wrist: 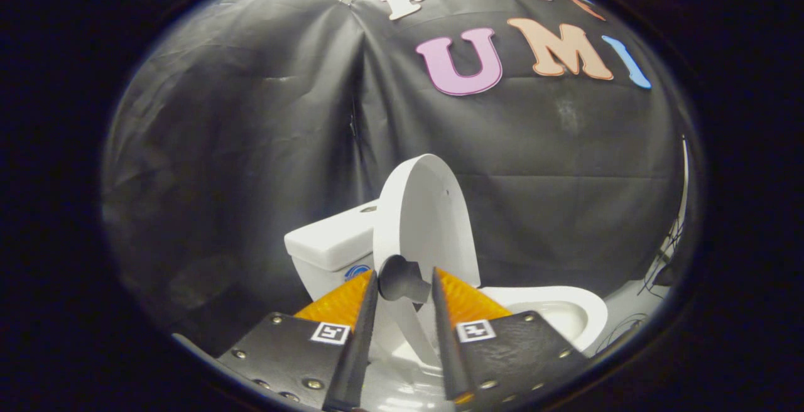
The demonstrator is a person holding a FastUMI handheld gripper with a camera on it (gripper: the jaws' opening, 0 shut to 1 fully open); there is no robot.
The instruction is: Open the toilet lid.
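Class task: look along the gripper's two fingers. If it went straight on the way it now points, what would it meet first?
Most likely the dark knob on the raised lid: it sits between the gripper's open fingertips, which do not seem to press it. Depth is unclear. Beyond lie the lid and the tank.

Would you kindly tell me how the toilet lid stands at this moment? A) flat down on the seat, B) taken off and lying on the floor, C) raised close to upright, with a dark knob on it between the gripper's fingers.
C: the lid stands raised near the tank, its dark knob between the fingers of the gripper, bowl uncovered.
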